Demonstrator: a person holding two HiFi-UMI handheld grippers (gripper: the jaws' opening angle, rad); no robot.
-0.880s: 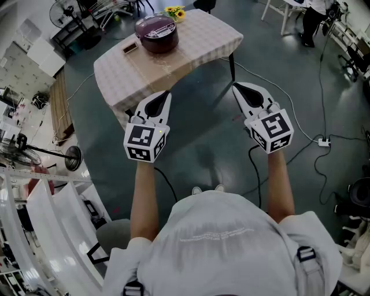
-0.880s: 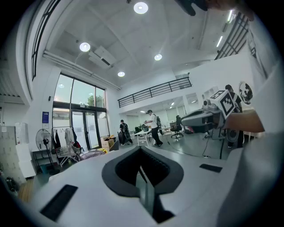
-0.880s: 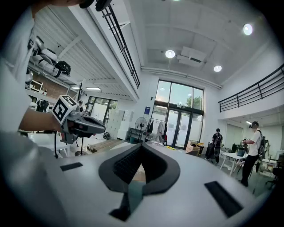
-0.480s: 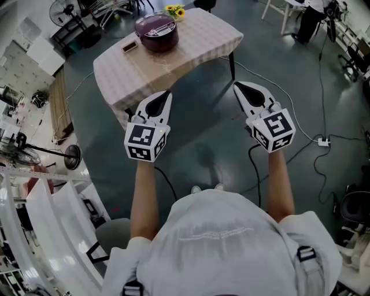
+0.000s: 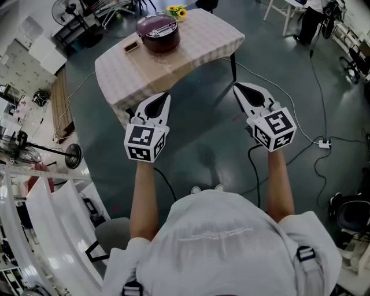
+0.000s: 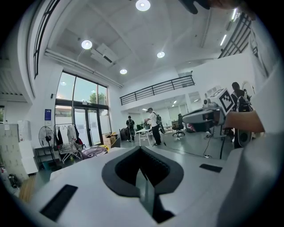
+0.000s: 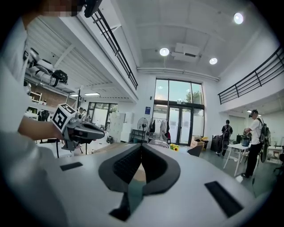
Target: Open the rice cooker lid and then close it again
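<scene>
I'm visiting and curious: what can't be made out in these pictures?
- Latch on the rice cooker: head view, too small.
- The small brown object beside it: head view, too small to name.
- Far legs of the table: head view, hidden under its cloth-covered top.

One rice cooker [image 5: 158,32], one table [image 5: 199,43], perhaps one small box [image 5: 130,47].

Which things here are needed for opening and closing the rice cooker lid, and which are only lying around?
For the job: rice cooker; table under it; left gripper and right gripper, both shut, empty.
Lying about: yellow flowers; small brown object on the table; standing fan; power strip on the floor.
</scene>
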